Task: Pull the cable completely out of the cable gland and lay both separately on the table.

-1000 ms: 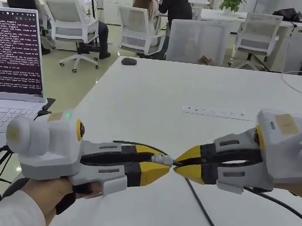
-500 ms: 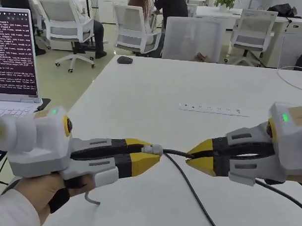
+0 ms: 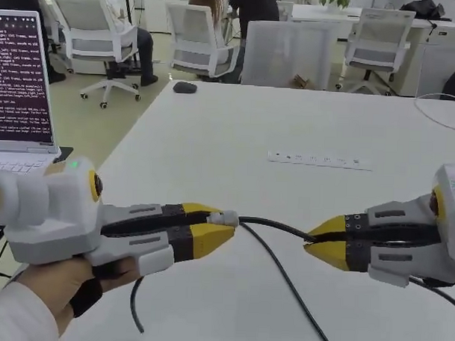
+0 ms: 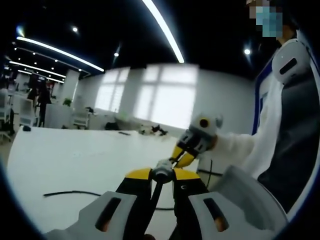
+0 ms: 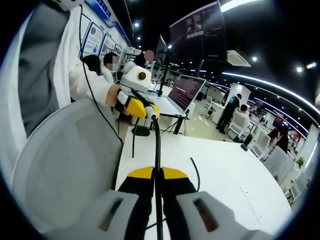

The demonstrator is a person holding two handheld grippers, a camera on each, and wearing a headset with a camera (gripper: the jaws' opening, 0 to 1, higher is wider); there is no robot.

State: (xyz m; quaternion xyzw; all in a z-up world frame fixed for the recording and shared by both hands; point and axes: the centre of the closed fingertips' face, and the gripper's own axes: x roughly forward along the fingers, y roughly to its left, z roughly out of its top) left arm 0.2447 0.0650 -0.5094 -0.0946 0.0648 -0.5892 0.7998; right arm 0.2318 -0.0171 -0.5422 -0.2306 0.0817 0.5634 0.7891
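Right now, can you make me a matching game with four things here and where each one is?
Things:
1. cable gland
2. cable
3. power strip
4. laptop

Places:
A. lying flat on the white table, beyond both grippers
B. pinched at the tip of the left gripper
C. at the far left, open, with lines of text on its screen
D. stretched between the grippers, clamped by the right gripper

Pairs: 1-B, 2-D, 3-A, 4-C.
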